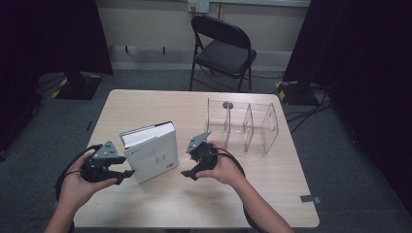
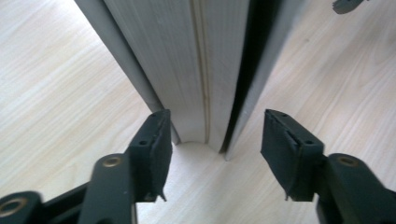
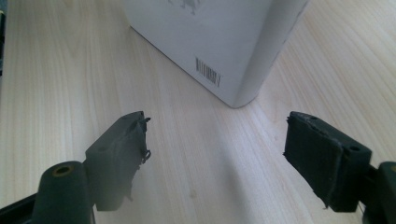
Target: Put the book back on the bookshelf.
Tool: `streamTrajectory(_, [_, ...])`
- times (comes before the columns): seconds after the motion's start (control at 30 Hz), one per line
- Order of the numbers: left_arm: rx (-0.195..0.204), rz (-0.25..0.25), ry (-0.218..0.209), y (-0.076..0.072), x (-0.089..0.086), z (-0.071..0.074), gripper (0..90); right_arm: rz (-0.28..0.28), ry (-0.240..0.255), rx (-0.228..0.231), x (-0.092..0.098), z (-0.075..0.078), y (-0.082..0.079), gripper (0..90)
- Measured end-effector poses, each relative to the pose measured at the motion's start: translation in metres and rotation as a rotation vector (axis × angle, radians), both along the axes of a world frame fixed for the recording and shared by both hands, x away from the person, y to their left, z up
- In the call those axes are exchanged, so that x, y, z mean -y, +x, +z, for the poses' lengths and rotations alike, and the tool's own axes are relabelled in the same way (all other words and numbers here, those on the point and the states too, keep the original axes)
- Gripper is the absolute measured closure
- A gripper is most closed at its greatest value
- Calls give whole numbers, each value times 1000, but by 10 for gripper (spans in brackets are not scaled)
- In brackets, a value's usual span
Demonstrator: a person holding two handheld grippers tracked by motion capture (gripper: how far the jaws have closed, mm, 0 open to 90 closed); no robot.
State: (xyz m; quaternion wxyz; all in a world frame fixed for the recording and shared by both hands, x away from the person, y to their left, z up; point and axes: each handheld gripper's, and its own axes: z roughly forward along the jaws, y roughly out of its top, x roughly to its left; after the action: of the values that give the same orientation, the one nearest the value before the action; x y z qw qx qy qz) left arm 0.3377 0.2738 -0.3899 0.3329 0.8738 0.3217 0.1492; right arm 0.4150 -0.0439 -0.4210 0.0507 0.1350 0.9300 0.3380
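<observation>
Book (image 1: 150,150), white hardcover, stands upright on the wooden table (image 1: 160,204) left of centre, page edges toward the left gripper (image 1: 127,174), so it can likely be slotted into the clear divided organizer (image 1: 243,127) far right. Left gripper jaws spread, flanking the book's near end, not pressing. Right gripper (image 1: 187,174) jaws wide, nothing between, just right of the book.

Curtained recording studio: black drapes (image 1: 53,34), floor cables (image 1: 306,114), folding chair (image 1: 222,48).
</observation>
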Motion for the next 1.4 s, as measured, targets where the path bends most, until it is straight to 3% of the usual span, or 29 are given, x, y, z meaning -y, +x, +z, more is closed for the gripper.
streamTrajectory(0.23, [-30,11,-5,-2,-3,-11,338,10,3,-8,-1,8,4,202])
streamTrajectory(0.4, [-6,14,-24,-3,-4,-18,263,19,-8,2,-2,15,7,206])
streamTrajectory(0.5, [-31,34,-28,-4,-5,-26,227,16,-11,4,-2,23,10,207])
streamTrajectory(0.97, [-55,38,-41,-9,-4,-53,179,19,21,-5,-7,46,20,207])
streamTrajectory(1.13, [-47,37,-31,-10,-5,-58,178,21,12,1,-13,51,21,207])
streamTrajectory(1.4, [-68,31,-16,-11,-3,-70,180,45,0,24,-25,61,27,207])
